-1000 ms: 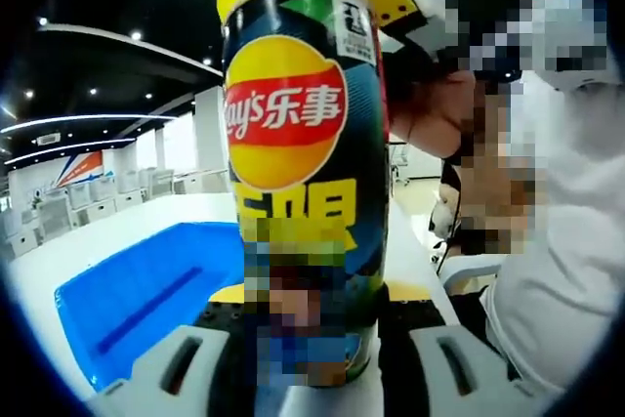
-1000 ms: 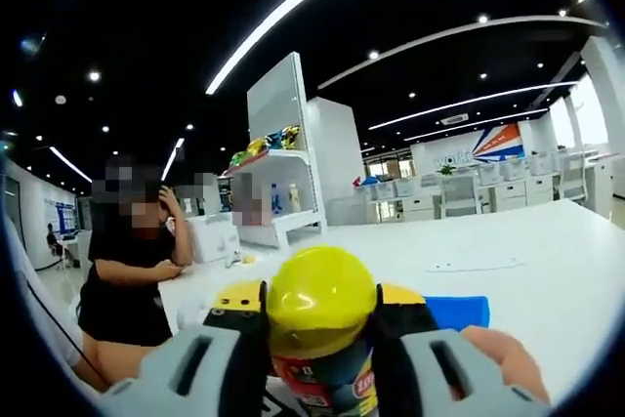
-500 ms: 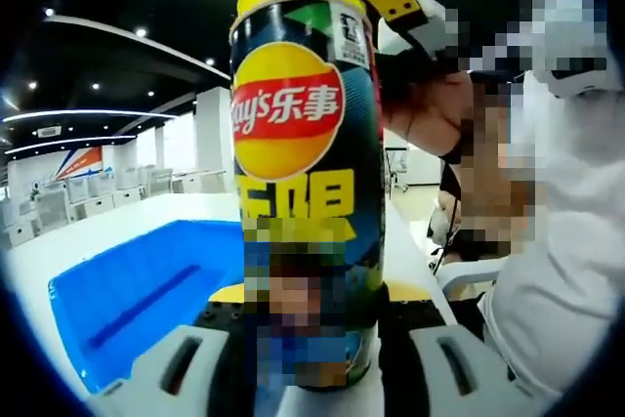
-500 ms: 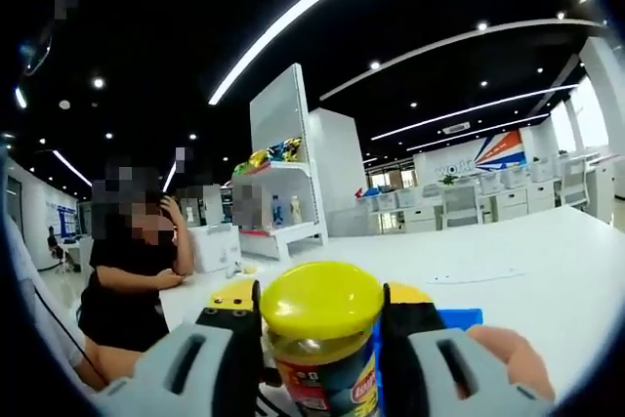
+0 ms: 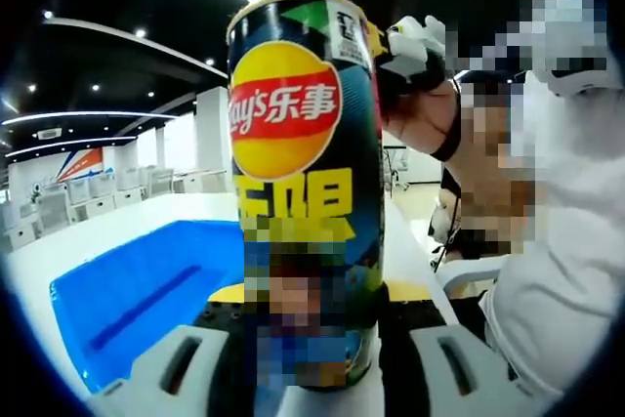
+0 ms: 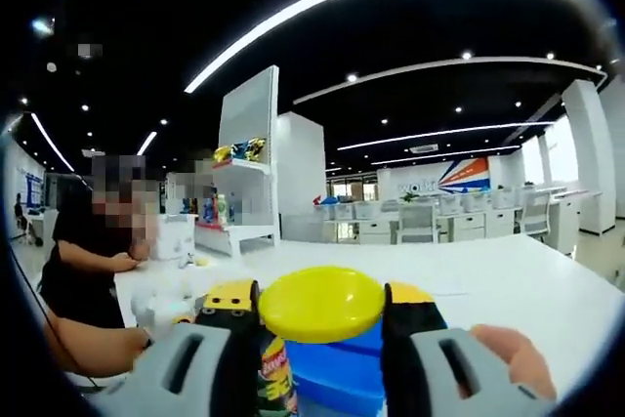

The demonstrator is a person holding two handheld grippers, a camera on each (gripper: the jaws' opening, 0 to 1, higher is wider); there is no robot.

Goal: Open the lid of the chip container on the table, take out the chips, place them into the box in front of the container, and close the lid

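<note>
Now the left gripper (image 5: 311,368) clamps the upright chip container (image 5: 303,173) low on its body. Right gripper (image 6: 322,339) grips the yellow lid (image 6: 322,304); blue box (image 5: 146,290) at 9 o'clock of the container.

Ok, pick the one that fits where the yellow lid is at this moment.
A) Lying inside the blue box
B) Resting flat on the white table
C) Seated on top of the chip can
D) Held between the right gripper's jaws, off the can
D: the yellow lid sits pinched between the right gripper jaws in the right gripper view, and the left gripper view shows the chip can with its top rim bare.
</note>
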